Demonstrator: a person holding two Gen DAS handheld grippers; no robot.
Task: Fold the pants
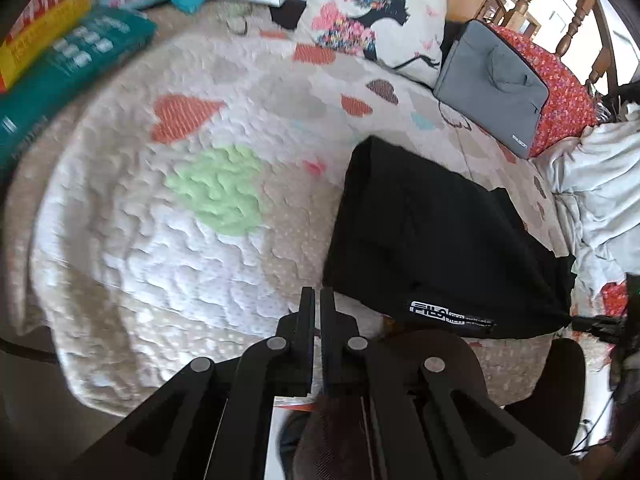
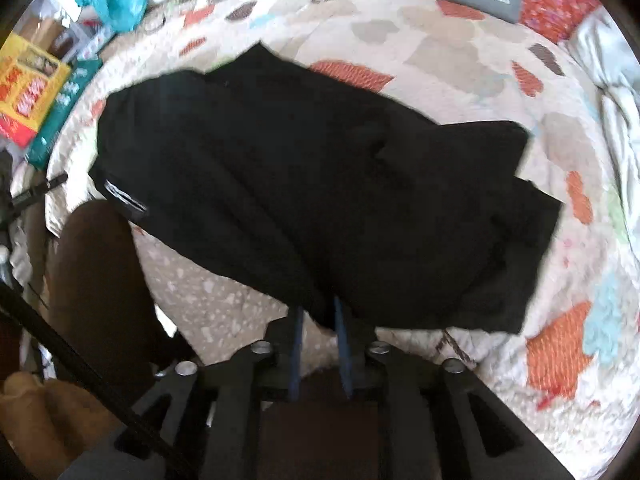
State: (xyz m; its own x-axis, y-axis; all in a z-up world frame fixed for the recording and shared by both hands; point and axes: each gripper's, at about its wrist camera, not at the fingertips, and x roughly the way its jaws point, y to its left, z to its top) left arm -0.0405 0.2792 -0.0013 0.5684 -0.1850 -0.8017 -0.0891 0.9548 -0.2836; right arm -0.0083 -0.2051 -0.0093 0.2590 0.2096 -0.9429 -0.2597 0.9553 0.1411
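Observation:
The black pants [image 2: 304, 184] lie folded in a thick bundle on the quilted bedspread [image 2: 460, 60]. A white label shows at one corner [image 1: 438, 314]. In the left wrist view the pants [image 1: 432, 240] lie to the right of my left gripper [image 1: 317, 294], which is shut and empty over the quilt, apart from the cloth. My right gripper [image 2: 318, 308] sits at the near edge of the pants. Its blue-padded fingers [image 2: 297, 332] stand a little apart, and dark cloth hides their tips.
A picture cushion [image 1: 372, 20], a grey laptop sleeve [image 1: 496, 80] and a red floral pillow [image 1: 560, 96] lie at the head of the bed. A teal package [image 1: 68, 76] and a yellow box [image 1: 36, 28] lie at the left. Crumpled pale sheets [image 1: 600, 184] are on the right.

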